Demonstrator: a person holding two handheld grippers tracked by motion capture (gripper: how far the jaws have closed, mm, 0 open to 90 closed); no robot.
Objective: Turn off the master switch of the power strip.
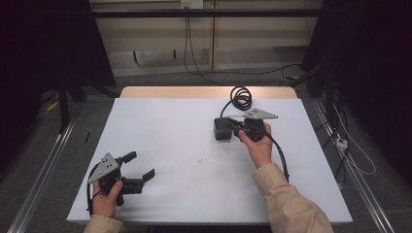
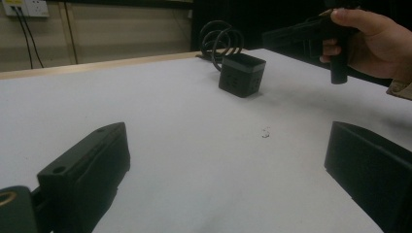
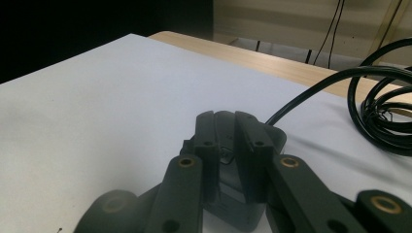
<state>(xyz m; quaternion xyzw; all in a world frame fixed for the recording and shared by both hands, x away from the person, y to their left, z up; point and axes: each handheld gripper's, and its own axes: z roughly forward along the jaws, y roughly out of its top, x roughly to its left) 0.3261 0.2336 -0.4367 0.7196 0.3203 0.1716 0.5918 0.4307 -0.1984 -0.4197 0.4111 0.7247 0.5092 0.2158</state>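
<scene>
A small black box [image 1: 222, 130] stands on the white table [image 1: 165, 121], right of centre, and its black cable coil [image 1: 241, 97] lies just behind it. My right gripper [image 1: 234, 127] reaches it from the right. In the right gripper view the jaws of that gripper [image 3: 229, 131] stand narrow, with the pads pressed on a thin upper part of the box [image 3: 238, 208]. My left gripper [image 1: 141, 165] rests near the front left corner, open with nothing between its jaws. Its own view shows the left gripper [image 2: 226, 141] facing the box [image 2: 241, 75] and the right gripper [image 2: 301, 36] from a distance.
A tiny dark speck [image 1: 200, 160] marks the table's middle. A bare wooden strip [image 1: 209, 92] runs along the far edge. Loose cables [image 1: 354, 155] lie on the floor at the right, and metal rails [image 1: 43, 170] flank the table.
</scene>
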